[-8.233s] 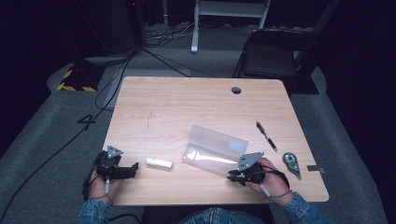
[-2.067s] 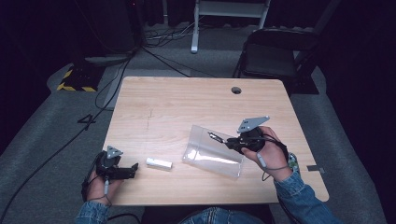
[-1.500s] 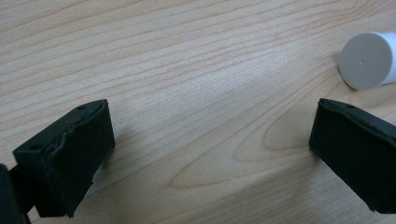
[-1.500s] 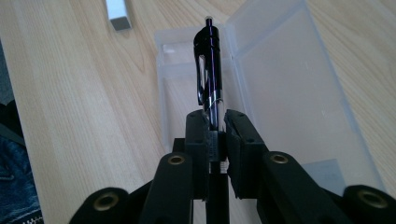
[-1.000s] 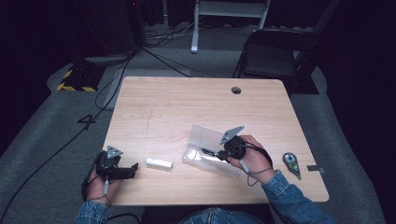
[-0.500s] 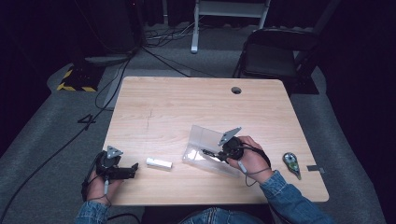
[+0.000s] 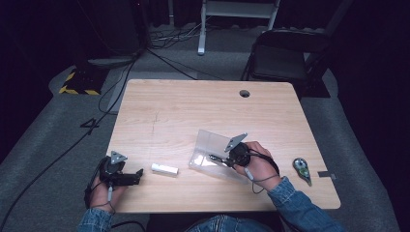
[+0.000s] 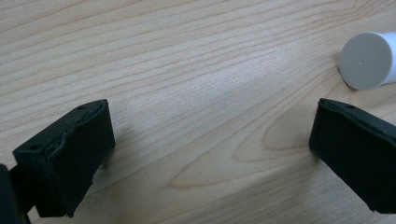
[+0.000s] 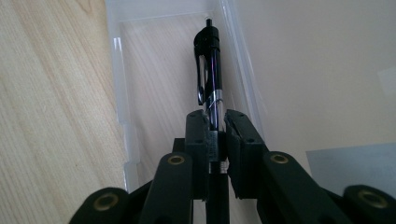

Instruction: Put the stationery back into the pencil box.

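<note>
On wooden table [image 7: 193, 111], right gripper [image 9: 215, 133] fingers clamping pen [image 9: 208, 65], left gripper [image 8: 210, 149] fingers spread, dark room.

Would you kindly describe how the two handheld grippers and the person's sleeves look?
Both the left gripper and the right gripper are black, each topped by a grey three-cornered plate and trailing a thin cable. The right gripper's linkage shows brass-coloured pivots. The sleeves are blue denim.

High view: fixed above, facing forward and down over the whole worktop [image 7: 203, 111]. Gripper views: riding close along own fingers, skimming that same worktop.
</note>
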{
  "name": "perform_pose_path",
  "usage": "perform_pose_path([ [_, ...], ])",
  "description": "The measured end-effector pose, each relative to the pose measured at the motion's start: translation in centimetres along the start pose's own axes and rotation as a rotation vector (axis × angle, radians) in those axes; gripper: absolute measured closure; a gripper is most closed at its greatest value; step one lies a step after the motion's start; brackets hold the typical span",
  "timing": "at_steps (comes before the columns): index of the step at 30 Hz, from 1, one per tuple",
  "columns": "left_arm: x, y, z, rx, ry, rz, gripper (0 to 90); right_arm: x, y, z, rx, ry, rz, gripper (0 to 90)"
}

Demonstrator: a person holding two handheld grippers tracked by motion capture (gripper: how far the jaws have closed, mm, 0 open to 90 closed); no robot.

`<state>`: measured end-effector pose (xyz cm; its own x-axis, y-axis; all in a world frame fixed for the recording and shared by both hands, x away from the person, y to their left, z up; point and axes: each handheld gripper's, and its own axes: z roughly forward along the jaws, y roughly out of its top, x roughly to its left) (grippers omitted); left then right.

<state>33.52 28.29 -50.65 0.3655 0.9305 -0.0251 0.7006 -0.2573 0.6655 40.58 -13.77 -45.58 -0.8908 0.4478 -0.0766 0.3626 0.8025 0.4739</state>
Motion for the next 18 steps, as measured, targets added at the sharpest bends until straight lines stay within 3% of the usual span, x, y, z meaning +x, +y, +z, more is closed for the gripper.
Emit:
perform_pose_path([
  [8,0.0,0.0,0.0,0.0,0.0,0.0,0.3,0.17,0.06,0.08,0.001,-0.023,-0.018,79.9],
  [18,0.0,0.0,0.0,0.0,0.0,0.0,0.3,0.33,0.3,-0.49,-0.015,-0.098,-0.089,73.0],
])
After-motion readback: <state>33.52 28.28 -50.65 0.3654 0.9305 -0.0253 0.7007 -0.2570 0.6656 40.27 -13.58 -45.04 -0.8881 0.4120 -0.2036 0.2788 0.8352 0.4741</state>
